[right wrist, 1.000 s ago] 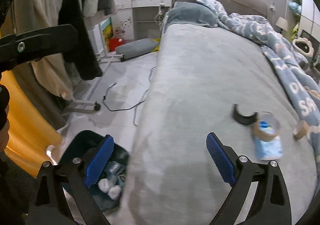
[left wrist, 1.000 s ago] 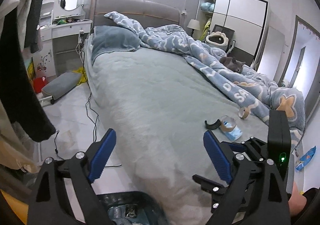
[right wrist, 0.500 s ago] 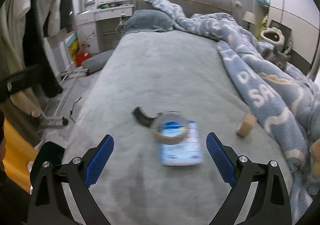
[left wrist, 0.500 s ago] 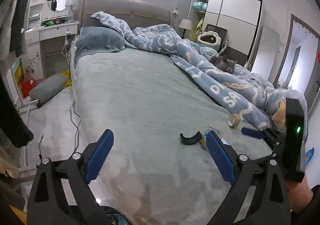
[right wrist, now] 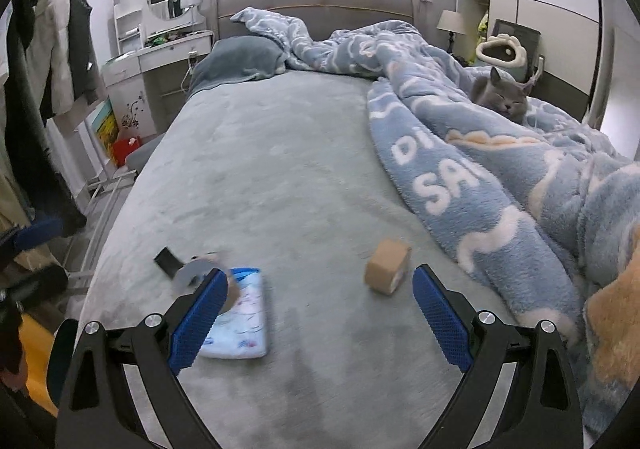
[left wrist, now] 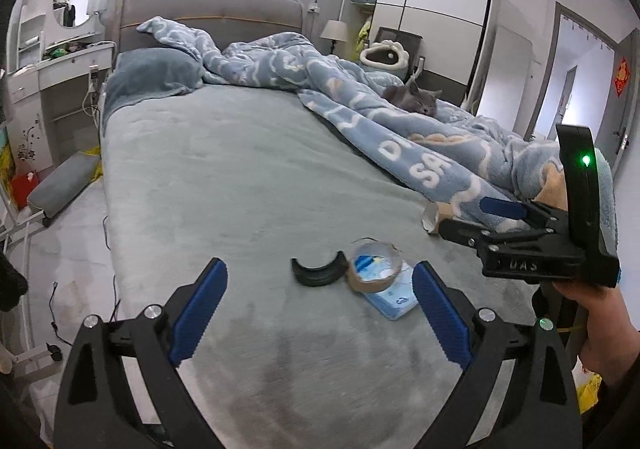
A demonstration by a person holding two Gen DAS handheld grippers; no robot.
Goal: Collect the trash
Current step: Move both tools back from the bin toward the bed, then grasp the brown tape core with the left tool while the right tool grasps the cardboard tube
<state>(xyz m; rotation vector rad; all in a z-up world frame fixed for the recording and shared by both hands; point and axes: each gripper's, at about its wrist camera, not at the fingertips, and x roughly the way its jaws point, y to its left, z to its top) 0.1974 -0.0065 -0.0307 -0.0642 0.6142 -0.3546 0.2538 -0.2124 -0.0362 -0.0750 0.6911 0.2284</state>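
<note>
Since a second ago, both grippers have been swung away from the bin at the bedside floor and carried over the near end of the bed (left wrist: 240, 177), so that the bin is no longer framed in either view and the scattered litter is now faced directly. In the left wrist view, the left gripper (left wrist: 320, 305) is held wide open and empty above the grey cover, with a black curved piece (left wrist: 318, 274), a nearly spent tape ring (left wrist: 374, 267) and a flat blue-and-white pack (left wrist: 394, 299) lying just beyond its fingertips, the ring resting partly on the pack; the right gripper (left wrist: 476, 215) is seen at the far right in a person's hand (left wrist: 600, 333), reaching towards a small brown roll (left wrist: 434, 215) at the edge of the blue blanket (left wrist: 400, 129), though its jaws cannot be judged from this side. In the right wrist view, the same gripper is shown spread wide with nothing held, the small brown roll lying just ahead, inside the right finger, and the pack and ring partly hidden behind the left finger (right wrist: 200, 313). A grey cat (right wrist: 500, 97) is seen resting far off on the blanket. The roll is judged to be the next pickup, with nothing yet gathered in either tool.
</note>
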